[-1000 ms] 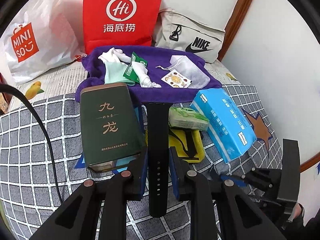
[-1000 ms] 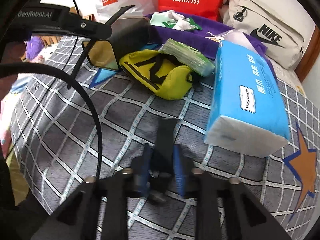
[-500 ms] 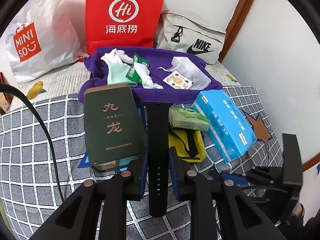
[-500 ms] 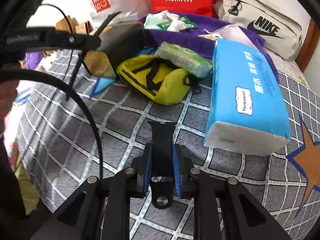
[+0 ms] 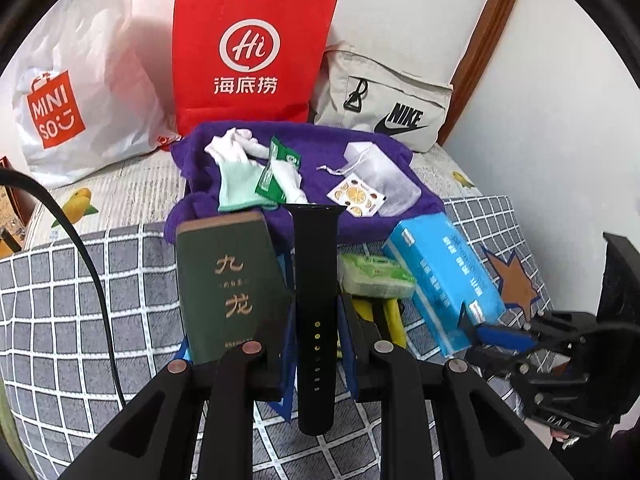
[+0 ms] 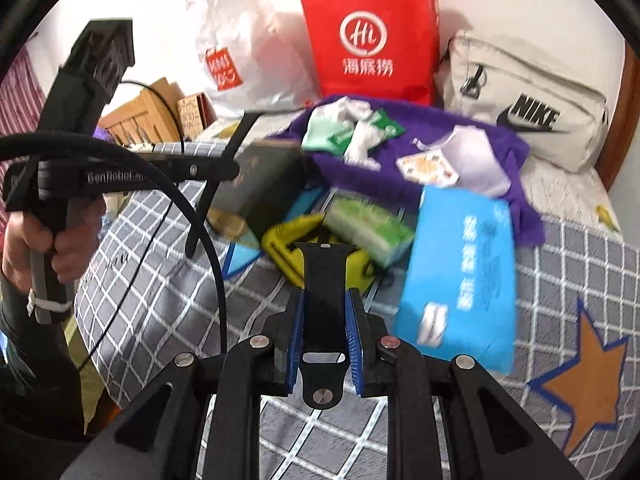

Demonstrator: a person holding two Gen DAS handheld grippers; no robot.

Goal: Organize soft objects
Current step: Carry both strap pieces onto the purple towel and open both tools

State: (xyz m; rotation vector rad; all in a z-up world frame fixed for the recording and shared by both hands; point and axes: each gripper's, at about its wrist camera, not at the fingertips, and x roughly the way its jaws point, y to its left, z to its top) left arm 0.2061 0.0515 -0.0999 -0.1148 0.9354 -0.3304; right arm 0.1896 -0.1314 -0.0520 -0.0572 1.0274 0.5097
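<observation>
My left gripper (image 5: 316, 320) is shut on a long black watch strap with holes (image 5: 314, 280), held above the bed and pointing at the purple towel (image 5: 320, 148). My right gripper (image 6: 323, 312) is shut on a shorter black watch strap with a buckle end (image 6: 323, 276), lifted off the checked bedspread (image 6: 168, 264). The towel carries white gloves (image 5: 240, 148), a green sachet (image 5: 280, 168), an orange-print packet (image 5: 358, 198) and a mesh pouch (image 5: 384, 176). The left gripper also shows in the right wrist view (image 6: 224, 176), at left.
A dark green tin (image 5: 224, 280), yellow pouch (image 6: 292, 240), green wipes pack (image 5: 374, 278) and blue tissue pack (image 5: 444, 276) lie in front of the towel. A red bag (image 5: 252, 48), Miniso bag (image 5: 68, 92) and Nike bag (image 5: 384, 100) stand at the wall.
My right gripper has lifted the short strap off the bedspread and swung upward. My left gripper has risen slightly with the long strap.
</observation>
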